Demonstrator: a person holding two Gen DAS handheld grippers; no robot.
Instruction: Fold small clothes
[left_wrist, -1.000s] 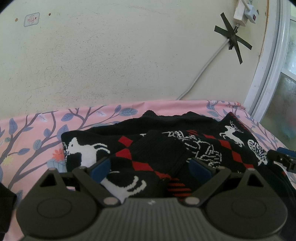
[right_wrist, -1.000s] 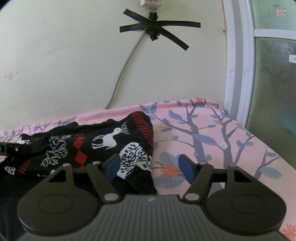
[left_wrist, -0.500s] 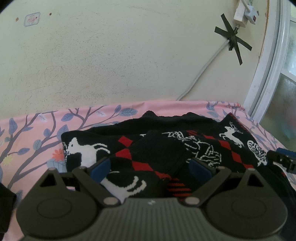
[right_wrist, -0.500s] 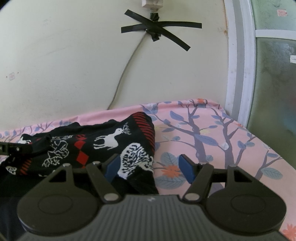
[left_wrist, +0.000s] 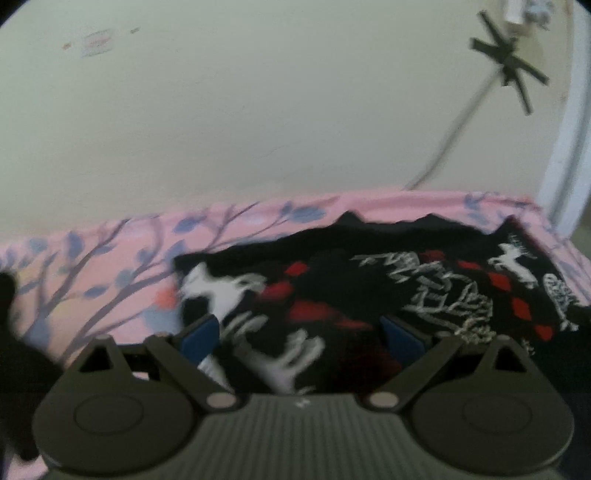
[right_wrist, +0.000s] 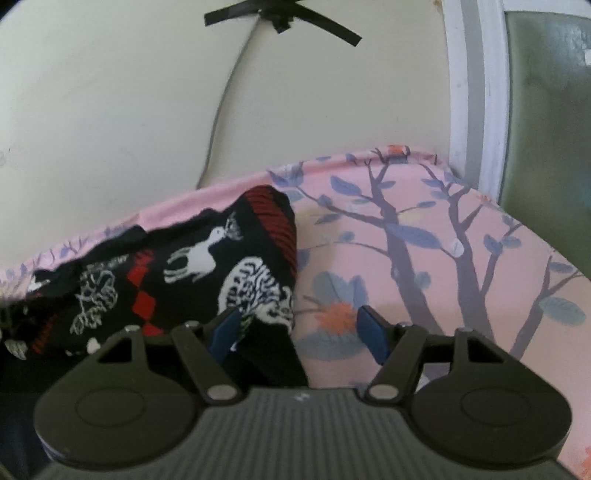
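A black knit sweater (left_wrist: 424, 284) with white deer, white trees and red diamonds lies partly folded on the pink sheet (left_wrist: 103, 280). My left gripper (left_wrist: 301, 338) is open, low over the sweater's folded left part, cloth between its blue pads. In the right wrist view the sweater (right_wrist: 177, 273) lies to the left, its red-striped cuff (right_wrist: 275, 214) at the far end. My right gripper (right_wrist: 297, 330) is open over the sweater's right edge, the left pad above cloth and the right pad above bare sheet (right_wrist: 424, 258).
A cream wall (left_wrist: 258, 110) rises right behind the bed, with a grey cable (right_wrist: 225, 107) held by black tape (right_wrist: 280, 18). A white window frame (right_wrist: 476, 92) stands at the right. The sheet's far edge runs along the wall.
Both grippers have moved forward and lower toward the sweater, which now looks nearer; the left view is blurred by motion. Both stay open.
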